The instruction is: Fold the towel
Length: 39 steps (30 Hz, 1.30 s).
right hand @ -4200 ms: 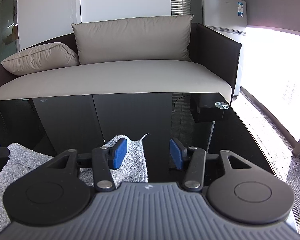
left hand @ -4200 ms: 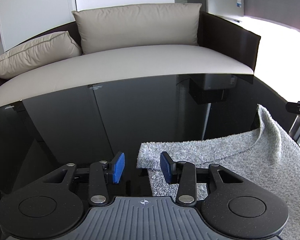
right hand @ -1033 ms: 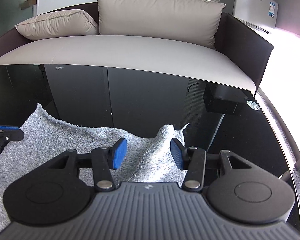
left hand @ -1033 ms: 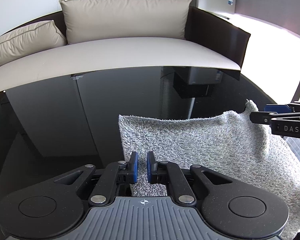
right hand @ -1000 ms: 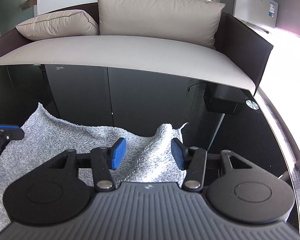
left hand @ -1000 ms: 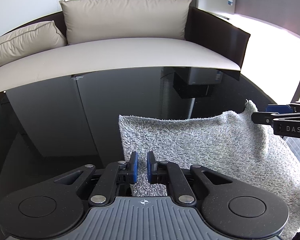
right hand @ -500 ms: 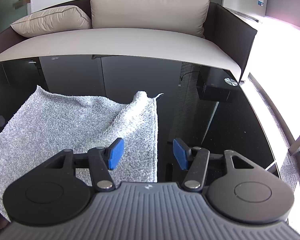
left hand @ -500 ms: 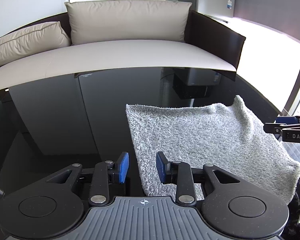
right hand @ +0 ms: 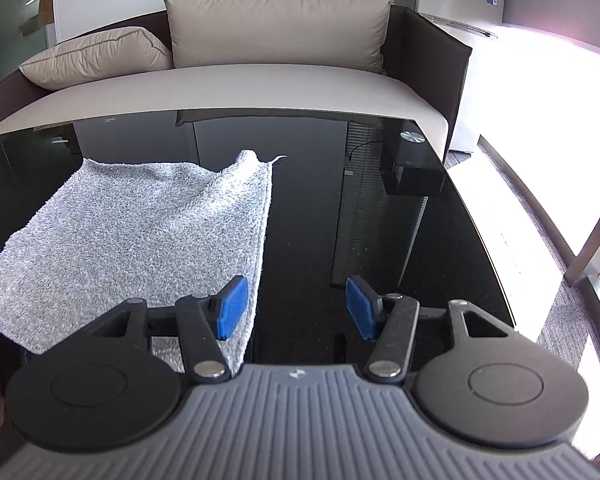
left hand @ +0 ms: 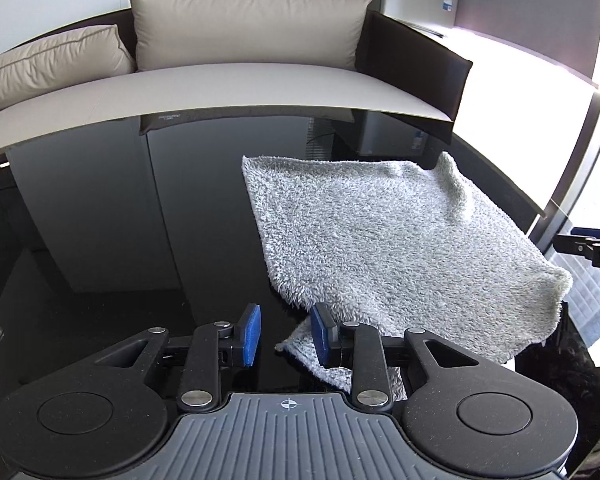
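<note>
Left gripper has let go of the towel: a second ago its blue pads were pinched on the near edge, and now they stand a little apart and are closing on nothing, a lower corner of cloth lying just beside the right-hand pad. The towel rests doubled on the black glass table, its far right corner humped, the upper layer not square over the lower. That fold appears laid down. Right gripper is likewise free, pads about half apart and empty, its left pad over the towel's right edge.
</note>
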### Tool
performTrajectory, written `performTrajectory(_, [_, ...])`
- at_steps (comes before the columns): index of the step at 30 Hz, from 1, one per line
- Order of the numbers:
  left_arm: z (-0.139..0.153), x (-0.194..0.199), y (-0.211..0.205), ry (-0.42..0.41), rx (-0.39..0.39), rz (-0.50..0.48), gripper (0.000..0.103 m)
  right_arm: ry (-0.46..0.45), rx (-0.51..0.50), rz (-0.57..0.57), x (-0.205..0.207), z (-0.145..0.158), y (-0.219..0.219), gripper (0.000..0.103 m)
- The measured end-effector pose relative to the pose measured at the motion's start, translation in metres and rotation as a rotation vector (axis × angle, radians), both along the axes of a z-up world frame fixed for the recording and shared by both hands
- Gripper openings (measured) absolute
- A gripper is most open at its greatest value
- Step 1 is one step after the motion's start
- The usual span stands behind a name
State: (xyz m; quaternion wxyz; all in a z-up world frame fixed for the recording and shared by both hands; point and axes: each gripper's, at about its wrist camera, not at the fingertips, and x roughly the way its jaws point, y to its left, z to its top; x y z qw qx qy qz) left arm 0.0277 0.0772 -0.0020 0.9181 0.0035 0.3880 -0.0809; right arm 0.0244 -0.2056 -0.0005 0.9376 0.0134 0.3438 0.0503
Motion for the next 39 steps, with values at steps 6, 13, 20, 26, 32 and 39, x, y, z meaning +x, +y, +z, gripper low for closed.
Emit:
performTrajectory(6, [-0.003, -0.004, -0.002, -0.013, 0.013, 0.0, 0.011, 0.034, 0.04, 0.039, -0.018, -0.007, -0.004, 0.057])
performTrajectory(13, [-0.004, -0.011, -0.004, -0.019, 0.014, -0.005, 0.005, 0.038, 0.088, 0.104, -0.032, -0.007, 0.002, 0.057])
performTrajectory(20, [-0.004, -0.014, -0.005, -0.023, 0.015, 0.005, 0.004, 0.033, 0.077, 0.179, -0.033, -0.011, 0.013, 0.052])
performTrajectory(26, [-0.004, -0.017, -0.001, -0.022, 0.005, 0.016, 0.004, 0.018, 0.054, 0.239, -0.033, -0.012, 0.017, 0.015])
performTrajectory(32, [-0.002, -0.019, 0.0, -0.029, 0.006, 0.026, 0.004, -0.027, 0.083, 0.254, -0.037, -0.003, 0.014, 0.006])
performTrajectory(39, [0.0, -0.024, 0.002, -0.033, 0.019, 0.042, 0.004, -0.011, 0.242, 0.228, -0.036, 0.005, -0.004, 0.005])
